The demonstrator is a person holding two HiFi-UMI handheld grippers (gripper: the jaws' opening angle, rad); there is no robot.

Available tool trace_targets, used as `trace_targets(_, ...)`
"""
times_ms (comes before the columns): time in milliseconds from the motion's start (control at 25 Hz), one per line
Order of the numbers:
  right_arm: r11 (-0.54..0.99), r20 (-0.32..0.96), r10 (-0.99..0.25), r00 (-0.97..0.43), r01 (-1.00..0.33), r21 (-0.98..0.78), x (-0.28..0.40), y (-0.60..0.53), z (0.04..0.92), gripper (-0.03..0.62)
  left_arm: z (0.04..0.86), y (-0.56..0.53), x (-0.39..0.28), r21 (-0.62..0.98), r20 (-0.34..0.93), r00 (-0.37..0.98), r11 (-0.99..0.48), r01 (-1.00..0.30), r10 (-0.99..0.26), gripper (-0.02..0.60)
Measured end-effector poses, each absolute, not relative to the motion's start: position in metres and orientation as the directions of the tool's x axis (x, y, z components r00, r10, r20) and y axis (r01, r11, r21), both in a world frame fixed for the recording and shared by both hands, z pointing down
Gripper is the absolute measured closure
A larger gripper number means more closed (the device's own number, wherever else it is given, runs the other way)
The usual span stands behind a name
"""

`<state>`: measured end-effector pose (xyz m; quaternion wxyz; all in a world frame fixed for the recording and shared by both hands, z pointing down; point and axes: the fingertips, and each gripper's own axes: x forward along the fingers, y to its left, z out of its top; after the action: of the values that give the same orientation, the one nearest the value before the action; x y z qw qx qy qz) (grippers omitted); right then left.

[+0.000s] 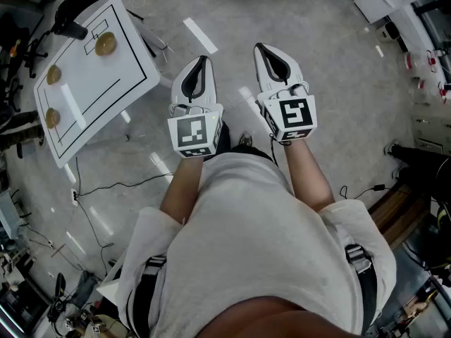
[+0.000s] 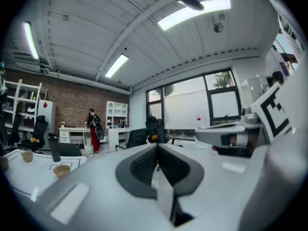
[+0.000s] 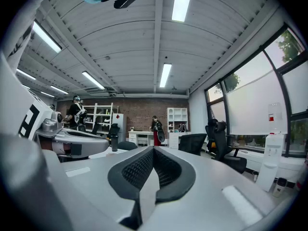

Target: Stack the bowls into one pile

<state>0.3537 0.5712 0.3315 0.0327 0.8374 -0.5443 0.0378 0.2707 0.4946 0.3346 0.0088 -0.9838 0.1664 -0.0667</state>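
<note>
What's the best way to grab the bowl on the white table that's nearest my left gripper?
Take the bowl by its rim, coming down from above with one jaw inside and one outside. It sits upright, apart from the other two bowls, so its rim looks free all round.

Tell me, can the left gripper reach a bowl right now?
Probably not yet: the left gripper, jaws shut, hangs over bare floor, apart from the table holding the bowls; nothing blocks the way.
</note>
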Motion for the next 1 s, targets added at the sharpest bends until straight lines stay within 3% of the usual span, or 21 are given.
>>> trace_targets(240,-0.350,0.121,-0.929,0.349,-0.937,0.013,0.348,0.500,0.345,0.595,0.350,0.425,0.268,-0.025,0.149,0.921,-0.932,-0.361,-0.360,0.580)
trace_targets(640,-0.086,0.166,-0.982,0.091,-0.996,0.037,0.331,0.323,0.362,0.595,0.367,0.273,0.244,0.002,0.185,0.828,-0.842,-0.540,-0.530,0.580)
trace_targets(1000,0.162,0.277,-0.952,-0.127,-0.981,0.106,0.289,0.188,0.374,0.595,0.376,0.158,0.204,0.019,0.209,0.730,-0.744,-0.668,-0.650,0.580)
